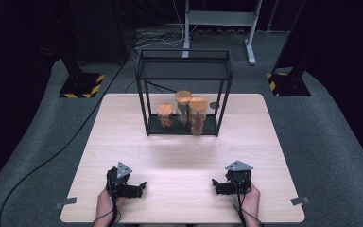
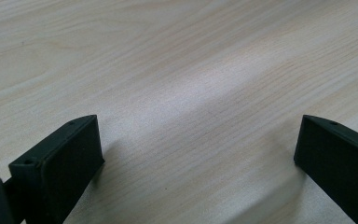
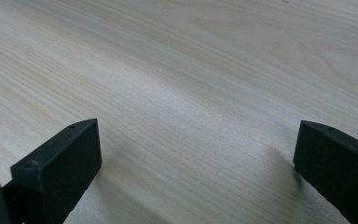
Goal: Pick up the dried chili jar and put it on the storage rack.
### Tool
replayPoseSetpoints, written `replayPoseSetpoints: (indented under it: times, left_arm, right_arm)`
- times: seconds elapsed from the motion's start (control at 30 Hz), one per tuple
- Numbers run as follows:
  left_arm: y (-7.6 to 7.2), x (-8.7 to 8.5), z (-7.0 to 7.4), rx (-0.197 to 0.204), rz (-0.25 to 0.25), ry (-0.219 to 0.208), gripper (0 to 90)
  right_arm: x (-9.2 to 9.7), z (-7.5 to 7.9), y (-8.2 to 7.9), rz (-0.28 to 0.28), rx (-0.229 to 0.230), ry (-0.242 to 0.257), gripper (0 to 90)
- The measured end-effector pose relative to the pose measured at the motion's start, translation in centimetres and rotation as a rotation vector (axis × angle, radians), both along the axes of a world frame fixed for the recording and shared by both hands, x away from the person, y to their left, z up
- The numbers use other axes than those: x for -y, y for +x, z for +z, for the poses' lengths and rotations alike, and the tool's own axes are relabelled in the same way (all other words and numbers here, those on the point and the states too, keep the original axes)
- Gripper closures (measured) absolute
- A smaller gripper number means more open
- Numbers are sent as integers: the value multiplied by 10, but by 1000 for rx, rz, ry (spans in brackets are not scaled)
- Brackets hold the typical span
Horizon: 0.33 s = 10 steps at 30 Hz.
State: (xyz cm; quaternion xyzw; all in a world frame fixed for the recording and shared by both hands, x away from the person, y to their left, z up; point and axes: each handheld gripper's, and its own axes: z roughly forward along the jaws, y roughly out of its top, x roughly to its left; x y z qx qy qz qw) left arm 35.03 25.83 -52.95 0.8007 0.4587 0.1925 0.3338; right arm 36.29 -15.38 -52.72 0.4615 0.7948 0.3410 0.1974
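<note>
A black wire shelf (image 1: 184,71) stands at the back middle of the light wood table (image 1: 123,123). On its bottom tier stand three clear jars with cork lids: a short one (image 1: 166,115), a taller one (image 1: 183,106) and another tall one (image 1: 198,115). My left gripper (image 1: 142,188) rests near the front left edge, held by a hand, jaws wide apart over bare wood (image 2: 196,135). My right gripper (image 1: 215,185) rests near the front right edge, also open with nothing between its jaws (image 3: 196,140). Both lie well short of the shelf.
A small dark round thing (image 1: 213,105) lies on the table behind the shelf's right leg. Grey tabs (image 1: 66,204) (image 1: 299,200) stick out at the table's front corners. Stands with yellow-black bases (image 1: 81,86) (image 1: 288,84) and cables sit on the floor beyond.
</note>
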Motion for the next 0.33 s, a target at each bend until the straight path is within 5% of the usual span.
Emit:
replayPoseSetpoints:
  times: [0.33]
  left_arm:
    - [0,0,0,1,-3,4,3]
  right_arm:
    - [-2,-1,1,3,-8,-12,0]
